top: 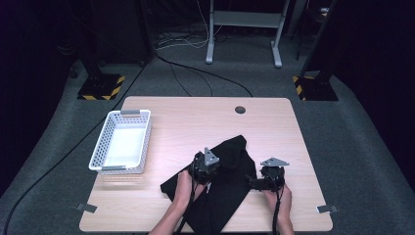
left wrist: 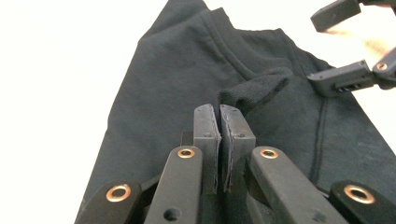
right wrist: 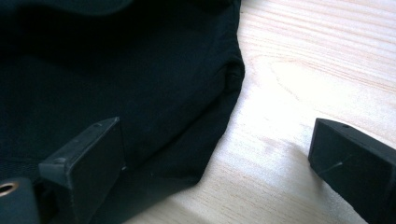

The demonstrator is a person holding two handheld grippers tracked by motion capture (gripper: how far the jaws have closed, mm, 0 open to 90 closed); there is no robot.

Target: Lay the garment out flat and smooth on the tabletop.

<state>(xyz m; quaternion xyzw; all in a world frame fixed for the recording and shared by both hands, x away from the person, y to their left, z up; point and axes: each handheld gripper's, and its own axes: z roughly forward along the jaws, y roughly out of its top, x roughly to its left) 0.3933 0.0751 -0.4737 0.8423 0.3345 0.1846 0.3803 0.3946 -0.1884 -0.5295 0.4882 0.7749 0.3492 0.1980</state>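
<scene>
Counter [top: 171, 112] of pale wood, seen from the high view, carries a black garment [top: 230, 181] spread across its near middle, running from a narrow end near the centre down to the near edge. A white perforated basket [top: 103, 142] sits at the counter's left side, well apart from the cloth. The left gripper [top: 204, 166] rests over the garment's left part, held by the person's left hand [top: 183, 188]; the right gripper [top: 266, 178] sits at the garment's right edge, held by the right hand [top: 281, 196]. Strips of tape [top: 87, 207] mark the near corners, and a dark round hole [top: 240, 109] lies near the far edge.

From the left gripper view, the left gripper [left wrist: 219, 112] has its jaws pressed together on a raised fold of the black garment [left wrist: 187, 70], the pinched cloth standing up just past the tips. The right gripper [left wrist: 345, 46] shows at upper right with its jaws spread apart, above the cloth's edge.

From the right gripper view, the right gripper [right wrist: 215, 140] has its jaws wide apart: one over the black garment [right wrist: 116, 70], the other over bare counter [right wrist: 317, 60]. The garment's hemmed edge runs between them; I cannot tell whether the jaws touch it.
</scene>
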